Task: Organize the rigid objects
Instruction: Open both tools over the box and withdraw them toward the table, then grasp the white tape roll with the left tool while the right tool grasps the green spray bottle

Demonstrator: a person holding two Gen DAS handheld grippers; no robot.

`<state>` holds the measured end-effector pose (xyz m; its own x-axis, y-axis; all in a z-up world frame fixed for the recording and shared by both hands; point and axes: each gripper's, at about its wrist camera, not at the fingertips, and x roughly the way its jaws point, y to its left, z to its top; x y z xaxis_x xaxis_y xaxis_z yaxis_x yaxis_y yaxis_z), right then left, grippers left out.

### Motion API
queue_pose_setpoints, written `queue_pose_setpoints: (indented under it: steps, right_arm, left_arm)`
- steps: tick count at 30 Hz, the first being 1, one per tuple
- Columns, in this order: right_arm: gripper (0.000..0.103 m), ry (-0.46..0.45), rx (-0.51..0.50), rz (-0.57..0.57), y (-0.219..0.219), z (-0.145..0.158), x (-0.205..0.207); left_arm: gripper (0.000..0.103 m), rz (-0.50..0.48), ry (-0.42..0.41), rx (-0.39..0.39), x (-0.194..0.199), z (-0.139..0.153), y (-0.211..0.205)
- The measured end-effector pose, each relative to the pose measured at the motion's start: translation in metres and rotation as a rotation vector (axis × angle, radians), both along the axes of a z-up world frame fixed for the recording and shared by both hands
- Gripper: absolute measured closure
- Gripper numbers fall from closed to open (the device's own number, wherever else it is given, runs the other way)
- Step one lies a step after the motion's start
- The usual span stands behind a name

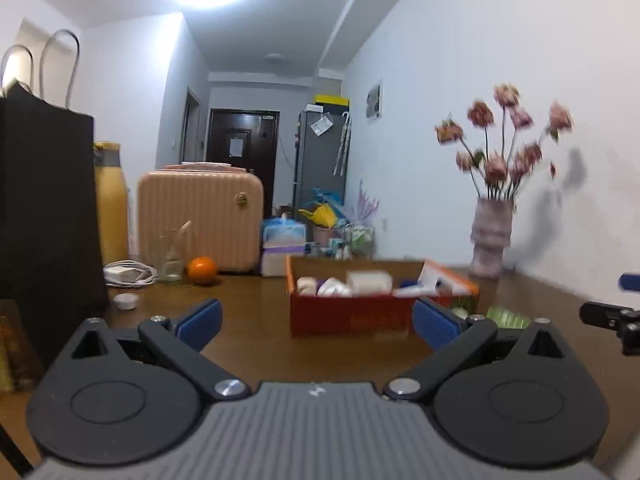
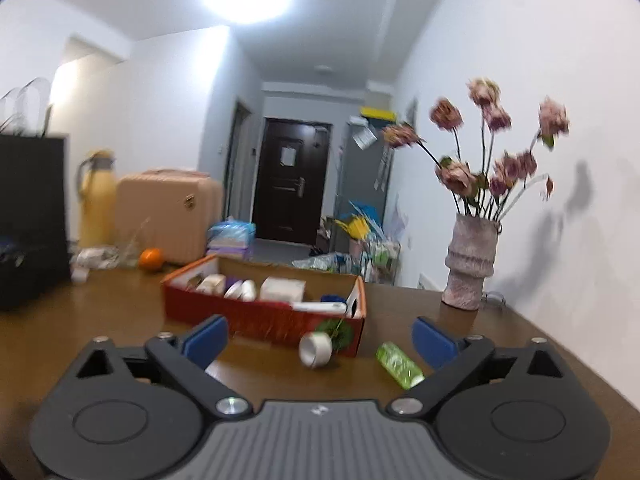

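Left gripper (image 1: 316, 322): its jaws are standing wide, with nothing between the blue pads; it is hovering low over the table, pointing at the box.
Right gripper (image 2: 320, 340): its jaws are also standing wide and gripping nothing; the tape roll and the green bottle are lying on the table ahead of them, untouched.
Table (image 1: 248, 320): brown wood, running along the white wall on the right.
Red box (image 2: 256, 316): an open-topped cardboard box, sitting mid-table and holding several pale items, among them a white carton (image 2: 282, 289) and a blue piece too blurred to name.
Tape roll (image 2: 316, 349): whitish, resting on its edge on the table just in front of the box's near right corner, outside the box.
Green bottle (image 2: 399, 364): small and clear green, lying on its side on the table to the right of the tape roll, apart from the box.
Vase (image 2: 472, 264): standing upright near the wall, right of the box, holding pink flowers.
Far left of table: an orange (image 1: 202, 269), a pink case (image 1: 200, 216), a yellow flask (image 1: 110, 204) and a black bag (image 1: 44, 208) are standing well apart from the box.
Picture quality: both views are showing motion blur.
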<state>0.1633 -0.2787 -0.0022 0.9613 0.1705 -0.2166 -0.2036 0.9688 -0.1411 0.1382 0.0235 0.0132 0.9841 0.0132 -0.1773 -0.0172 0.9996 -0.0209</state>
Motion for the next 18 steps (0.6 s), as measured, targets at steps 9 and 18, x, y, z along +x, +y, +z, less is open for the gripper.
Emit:
queue_pose_setpoints:
  steps: [9,18]
  right_arm:
    - [0.004,0.044,0.139,-0.035,-0.005,-0.045,-0.071]
    - [0.004,0.092,0.146,-0.082,-0.025,-0.063,-0.04]
  left_arm:
    - [0.0,-0.016,0.031,0.08,-0.032,-0.031,-0.044]
    - [0.0,-0.068,0.085,0.148,-0.012,-0.041,-0.079]
